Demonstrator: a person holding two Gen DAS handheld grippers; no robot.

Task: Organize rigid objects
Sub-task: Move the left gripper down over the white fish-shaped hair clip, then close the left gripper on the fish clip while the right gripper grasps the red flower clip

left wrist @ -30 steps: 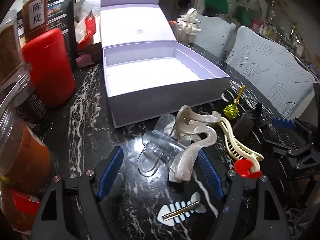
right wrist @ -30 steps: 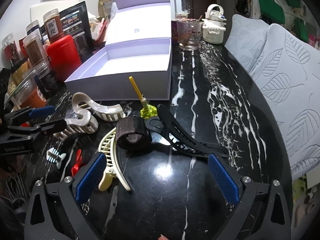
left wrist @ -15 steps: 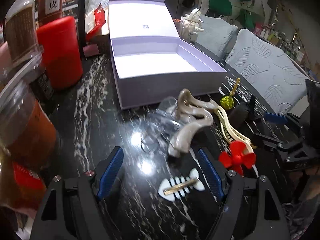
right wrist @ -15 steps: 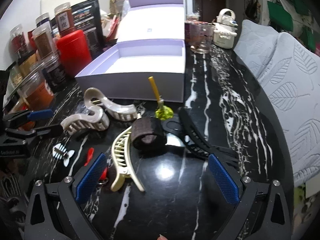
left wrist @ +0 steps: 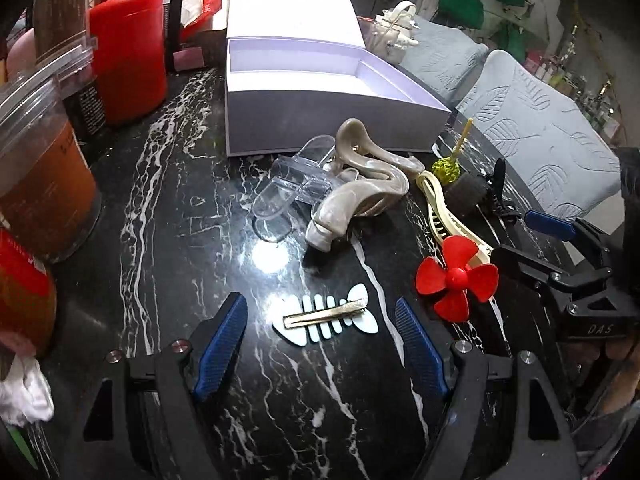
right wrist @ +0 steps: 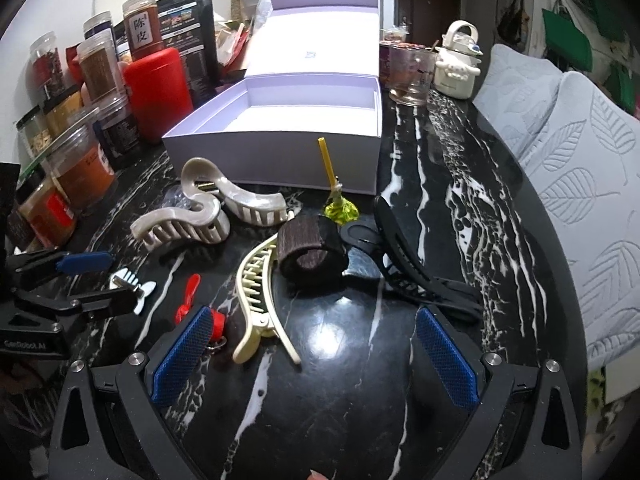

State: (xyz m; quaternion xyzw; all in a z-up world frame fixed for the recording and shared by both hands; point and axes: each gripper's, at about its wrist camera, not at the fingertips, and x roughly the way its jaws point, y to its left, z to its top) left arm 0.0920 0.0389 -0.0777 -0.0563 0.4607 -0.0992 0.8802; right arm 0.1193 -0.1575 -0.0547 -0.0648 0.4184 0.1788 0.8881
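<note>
Hair accessories lie in a heap on the black marble table in front of an open lilac box (left wrist: 320, 120) (right wrist: 280, 152). My left gripper (left wrist: 322, 320) is open, its blue pads on either side of a white fishbone clip (left wrist: 325, 315) (right wrist: 134, 282), not touching it. Beyond lie a clear claw clip (left wrist: 288, 196), a pearly beige claw clip (left wrist: 360, 188) (right wrist: 208, 208) and a red propeller clip (left wrist: 456, 276) (right wrist: 188, 300). My right gripper (right wrist: 316, 344) is open with nothing between its pads, just short of a cream claw clip (right wrist: 256, 296), a brown roll clip (right wrist: 312, 256) and a black clip (right wrist: 416, 272).
Jars (right wrist: 80, 160) and a red canister (right wrist: 156, 92) crowd the table's left side. A glass cup (right wrist: 408, 76) and a white ceramic pot (right wrist: 456, 60) stand behind the box. A green-tipped yellow stick (right wrist: 336, 192) leans by the box. A grey leaf-patterned sofa (right wrist: 580, 160) runs along the right.
My left gripper has drawn back and lower: the pearly and clear clips that lay between its pads are now farther off, and the fishbone clip sits between them. The right gripper has barely shifted.
</note>
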